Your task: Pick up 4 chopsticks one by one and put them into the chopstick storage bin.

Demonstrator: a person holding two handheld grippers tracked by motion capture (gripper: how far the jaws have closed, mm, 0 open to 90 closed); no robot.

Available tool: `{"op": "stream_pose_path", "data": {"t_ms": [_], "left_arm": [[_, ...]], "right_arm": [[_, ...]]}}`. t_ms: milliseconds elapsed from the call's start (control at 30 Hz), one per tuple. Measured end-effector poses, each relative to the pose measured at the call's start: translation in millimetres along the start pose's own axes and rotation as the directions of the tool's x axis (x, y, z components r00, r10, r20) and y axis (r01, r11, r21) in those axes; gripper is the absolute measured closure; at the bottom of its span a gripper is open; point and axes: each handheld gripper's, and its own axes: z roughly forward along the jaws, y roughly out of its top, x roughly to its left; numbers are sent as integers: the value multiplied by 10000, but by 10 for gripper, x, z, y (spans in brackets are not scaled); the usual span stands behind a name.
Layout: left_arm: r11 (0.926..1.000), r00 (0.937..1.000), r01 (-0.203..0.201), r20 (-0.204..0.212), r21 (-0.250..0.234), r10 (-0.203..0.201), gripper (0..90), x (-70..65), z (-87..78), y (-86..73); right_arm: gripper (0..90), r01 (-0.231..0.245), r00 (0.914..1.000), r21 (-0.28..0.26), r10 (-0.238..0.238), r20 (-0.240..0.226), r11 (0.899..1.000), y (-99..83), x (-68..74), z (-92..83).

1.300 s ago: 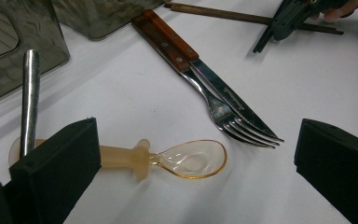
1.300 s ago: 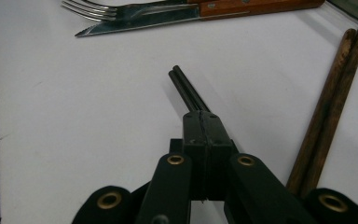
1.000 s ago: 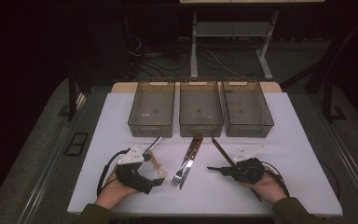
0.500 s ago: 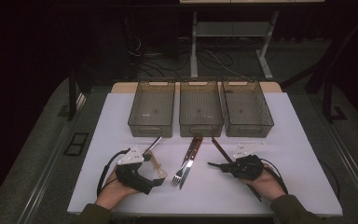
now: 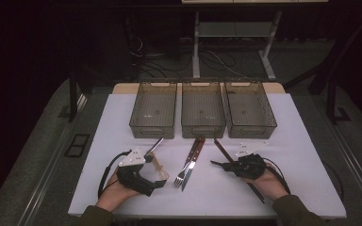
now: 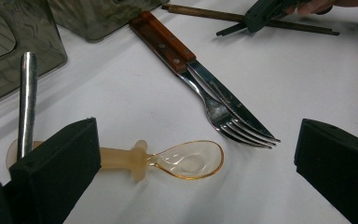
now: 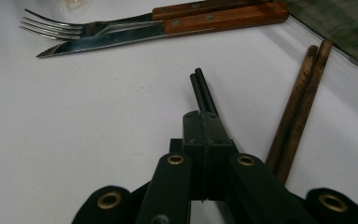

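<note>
From the high view, we saw the left tongs (image 5: 162,176) gaping around the amber spoon (image 5: 158,165) near the tabletop's front edge. In the left gripper view, its bowl touched neither pad, so closing askew might flick it away. In the right gripper view, the right tongs (image 7: 200,79) were shut empty beside the chopsticks (image 7: 298,107); we judged they could nudge these.

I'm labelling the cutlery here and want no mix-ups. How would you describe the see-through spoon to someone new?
Start at the three grey bins along the far side of the white table. In front of the left bin, beside the left tongs, lies the amber spoon. It is translucent plastic with a pale handle, unlike the metal fork and knife beside it.
</note>
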Motion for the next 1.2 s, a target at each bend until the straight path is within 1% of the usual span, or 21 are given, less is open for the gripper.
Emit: {"op": "stream_pose_path", "data": {"t_ms": [300, 767, 1100, 1200], "left_arm": [[10000, 10000, -28, 9, 29, 28, 0, -1, 1, 0], [10000, 10000, -13, 28, 18, 13, 0, 0, 2, -1], [10000, 10000, -30, 30, 20, 30, 0, 0, 2, -1], [10000, 10000, -14, 35, 22, 14, 0, -2, 2, -2]], "right_arm": [[898, -88, 9999, 9, 88, 49, 10000, 16, -33, 17], [898, -296, 9993, -37, 296, 245, 9996, 21, -111, 25], [898, -327, 9988, -49, 329, 358, 9995, 40, -168, 50], [898, -427, 9984, -35, 428, 382, 9991, 48, -177, 56]]}}
